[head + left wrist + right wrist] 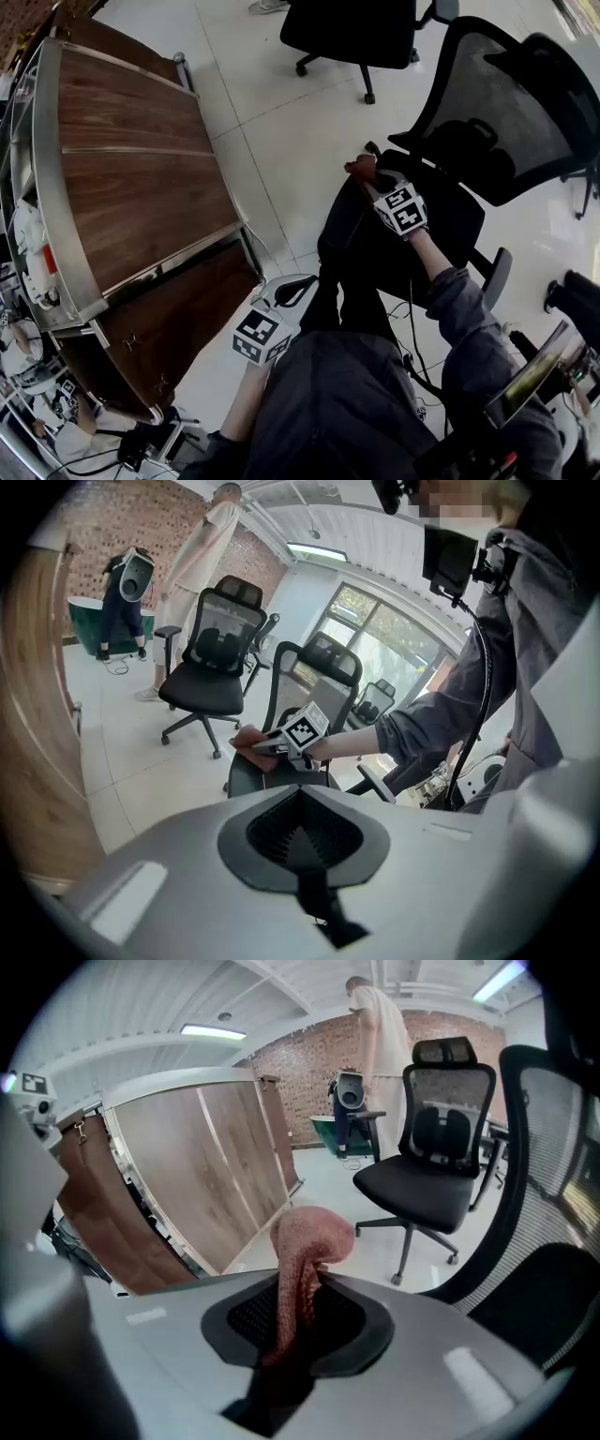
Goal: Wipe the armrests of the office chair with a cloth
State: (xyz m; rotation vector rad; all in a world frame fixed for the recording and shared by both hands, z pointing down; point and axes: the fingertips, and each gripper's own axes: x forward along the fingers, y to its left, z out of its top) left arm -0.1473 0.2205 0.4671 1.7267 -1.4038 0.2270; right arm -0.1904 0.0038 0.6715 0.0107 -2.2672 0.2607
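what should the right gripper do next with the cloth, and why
Probably a short wiping stroke: pull the right gripper along the near side of the office chair, where its armrest seems to lie, mostly hidden under it. Its fingers are shut on the pink cloth, already down there. The left gripper is shut on nothing, away from the chair.

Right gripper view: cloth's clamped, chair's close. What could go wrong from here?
1. The right gripper pinches the cloth by a thin bunched strip, and most of it sticks out past the jaws. Dragging it over the office chair may pull it free.
2. The left gripper is shut, empty and away from the chair, so nothing braces it. It may swivel or roll on the smooth floor.
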